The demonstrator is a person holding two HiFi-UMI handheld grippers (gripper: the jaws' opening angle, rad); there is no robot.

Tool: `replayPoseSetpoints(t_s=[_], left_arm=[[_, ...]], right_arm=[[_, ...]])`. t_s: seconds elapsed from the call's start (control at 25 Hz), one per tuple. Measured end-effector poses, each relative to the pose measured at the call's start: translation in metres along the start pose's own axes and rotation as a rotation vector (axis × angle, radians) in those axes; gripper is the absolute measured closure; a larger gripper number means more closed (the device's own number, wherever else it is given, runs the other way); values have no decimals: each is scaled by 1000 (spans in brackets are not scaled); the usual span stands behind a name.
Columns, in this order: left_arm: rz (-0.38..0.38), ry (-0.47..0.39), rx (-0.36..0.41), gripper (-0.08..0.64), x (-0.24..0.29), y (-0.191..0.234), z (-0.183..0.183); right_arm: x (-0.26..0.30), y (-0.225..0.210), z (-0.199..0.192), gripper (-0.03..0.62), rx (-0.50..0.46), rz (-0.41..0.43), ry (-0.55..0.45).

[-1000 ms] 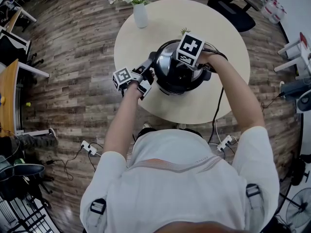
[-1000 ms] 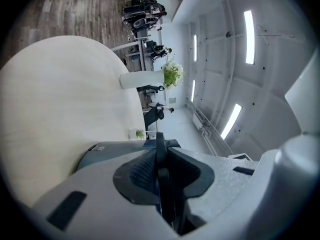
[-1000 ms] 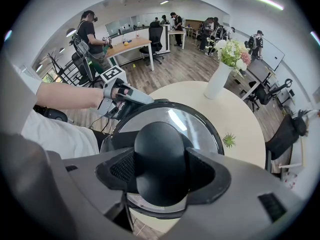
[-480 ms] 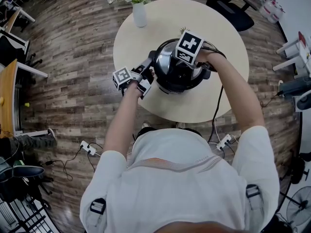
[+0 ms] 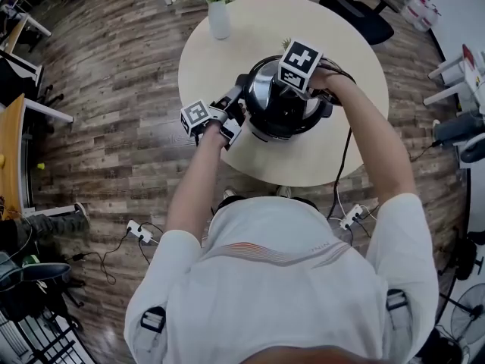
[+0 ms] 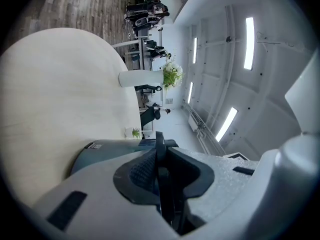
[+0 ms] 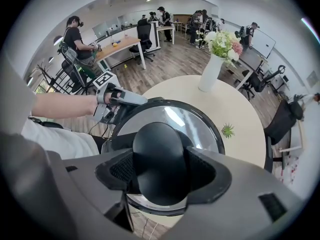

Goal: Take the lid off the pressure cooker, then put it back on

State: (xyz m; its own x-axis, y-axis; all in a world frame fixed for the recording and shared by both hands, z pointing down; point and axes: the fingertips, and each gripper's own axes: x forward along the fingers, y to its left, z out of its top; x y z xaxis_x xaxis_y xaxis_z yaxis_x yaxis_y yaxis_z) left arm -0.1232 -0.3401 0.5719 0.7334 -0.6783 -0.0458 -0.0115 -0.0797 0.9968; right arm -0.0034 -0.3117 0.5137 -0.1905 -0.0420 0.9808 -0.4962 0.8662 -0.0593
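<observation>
In the head view, the pressure cooker (image 5: 297, 131) stands near the middle of the round bench (image 5: 250, 32), with a vase (image 5: 218, 21) well apart at the upper edge. The left claw (image 5: 236, 103) reaches in level from the left and meets the cooker's side. The right claw (image 5: 286, 97) hangs over the lid (image 5: 261, 89), pointing down. The split looks deliberate: one claw steadies the pot so that it does not slide or turn while the other works the lid. The lid appears to sit on the pot, so it is either not yet off or already back on.

In the left gripper view, which is rolled on its side, the left claw (image 6: 161, 181) is clamped on a thin black side handle (image 6: 159, 146) of the cooker. The pads stand almost together, with the handle edge-on between them. The grey pot wall (image 6: 102, 151) lies just beyond, at lower left.

In the right gripper view, the right claw (image 7: 161, 171) is closed on the lid's round black knob (image 7: 160, 159), one pad pressing each side. The glass lid (image 7: 175, 116) spreads directly beneath and beyond the claw, centred on it. The left claw (image 7: 116, 102) shows at the rim, upper left, and a small plant (image 7: 228, 130) stands on the bench to the right.
</observation>
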Motion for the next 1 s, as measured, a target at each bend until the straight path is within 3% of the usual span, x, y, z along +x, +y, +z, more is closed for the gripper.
replayPoseSetpoints(t_s=[0.28,0.6,0.72,1.0], left_arm=[[-8,8,0,492,-2,0,1],[-39,20,-1,492,3,-3,1],[-46,31,-4,492,-2,0,-1],[-41,37,-38,495,-2,-1,-4]], right_arm=[[0,-4,2,290,179,-31,-7],[-2,-14,-2,290,479,-82,13],[0,-9,-4,288,501,-92,18],[-3,-7,-6,296,440,-100,4]])
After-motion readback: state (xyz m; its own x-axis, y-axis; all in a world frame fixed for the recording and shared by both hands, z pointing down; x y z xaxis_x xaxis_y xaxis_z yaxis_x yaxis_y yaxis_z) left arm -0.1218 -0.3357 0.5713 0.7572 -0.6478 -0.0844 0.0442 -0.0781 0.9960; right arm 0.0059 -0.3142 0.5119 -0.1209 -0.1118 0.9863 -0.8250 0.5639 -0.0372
